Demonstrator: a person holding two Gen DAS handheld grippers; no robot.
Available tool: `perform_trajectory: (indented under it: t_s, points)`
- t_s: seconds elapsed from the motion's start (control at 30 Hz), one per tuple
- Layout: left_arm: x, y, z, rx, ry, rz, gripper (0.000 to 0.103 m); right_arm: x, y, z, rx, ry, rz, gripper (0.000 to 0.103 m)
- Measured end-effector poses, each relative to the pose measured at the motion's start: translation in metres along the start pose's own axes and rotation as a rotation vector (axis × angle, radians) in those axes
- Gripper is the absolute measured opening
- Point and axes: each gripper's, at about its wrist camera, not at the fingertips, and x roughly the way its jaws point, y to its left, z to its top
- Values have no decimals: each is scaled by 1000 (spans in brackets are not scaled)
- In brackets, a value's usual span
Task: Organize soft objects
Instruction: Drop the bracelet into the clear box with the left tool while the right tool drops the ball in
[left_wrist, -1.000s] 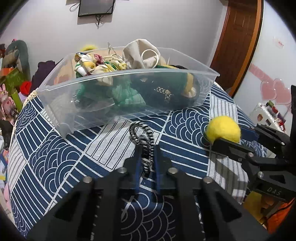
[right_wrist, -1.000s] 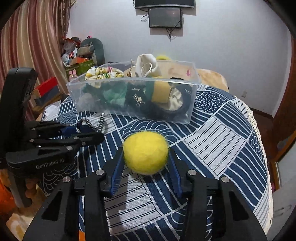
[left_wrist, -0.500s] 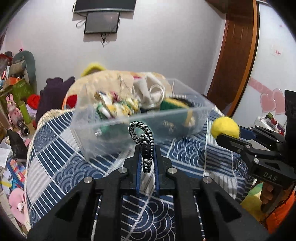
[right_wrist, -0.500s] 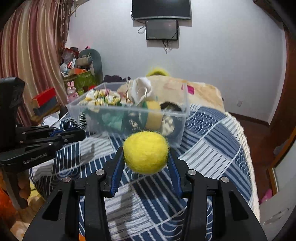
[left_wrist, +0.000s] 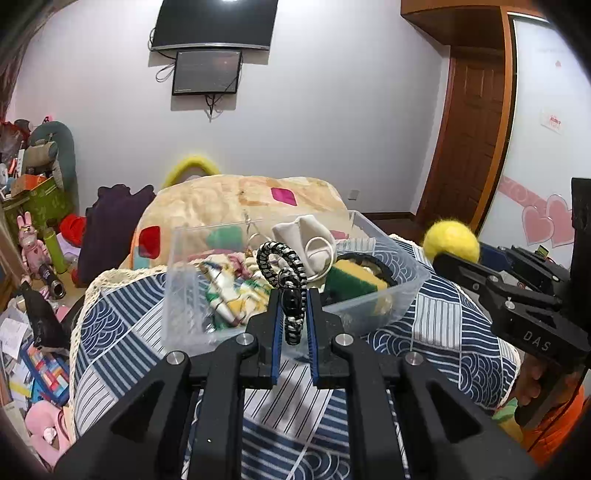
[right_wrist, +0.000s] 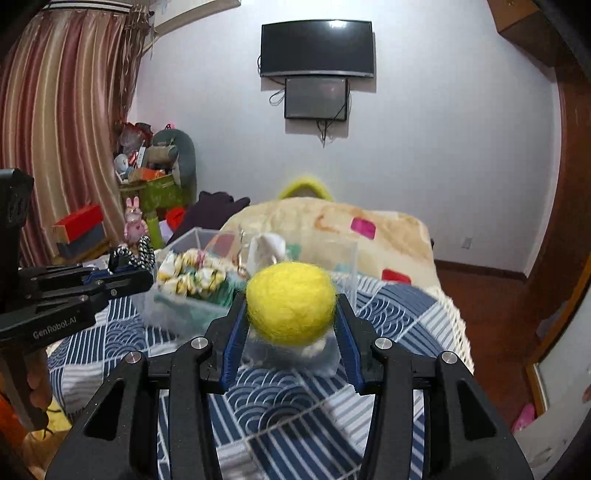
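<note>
Above clear plastic bin (left_wrist: 402, 284): left fingers (left_wrist: 275, 317) pinching braided cord loop (left_wrist: 282, 266); right fingers (right_wrist: 232, 332) pinching fuzzy yellow ball (right_wrist: 291, 302).

Pale lilac wall (right_wrist: 424, 129) carries a black curved television (right_wrist: 317, 48); striped reddish curtains (right_wrist: 62, 140) left, brown wooden door (left_wrist: 469, 147) right.
</note>
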Motion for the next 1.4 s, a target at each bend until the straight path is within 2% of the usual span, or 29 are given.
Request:
perform_trajectory:
  t_s: [0.17, 0.33, 0.47, 0.7, 0.77, 0.83, 0.9, 1.07, 1.2, 1.4]
  points:
    - [27, -6, 8, 4, 51, -51, 11, 9, -6, 7, -6, -11, -28, 42]
    - [53, -11, 10, 0, 90, -56, 11, 24, -15, 7, 27, 22, -51, 42]
    - [67, -13, 10, 8, 107, -50, 11, 36, -21, 4, 63, 60, -37, 42]
    - [79, -12, 10, 17, 128, -27, 12, 47, -16, 1, 48, 96, -26, 42]
    - [80, -11, 11, 11, 133, -22, 18, 49, -14, 0, 36, 103, -25, 43]
    - [81, -9, 12, -3, 135, -23, 36, 49, -12, -1, 17, 101, -34, 43]
    - [80, -5, 12, -23, 134, -36, 43, 49, -11, 0, 12, 105, -32, 44]
    - [73, -7, 10, 2, 119, -17, 44, 49, -11, 1, 13, 118, -17, 46]
    - [63, -8, 7, 8, 108, -17, 44, 43, -11, 3, 14, 106, -14, 55]
    - [35, -8, 10, 5, 58, -20, 46, 26, -10, 10, 14, 61, -4, 55]
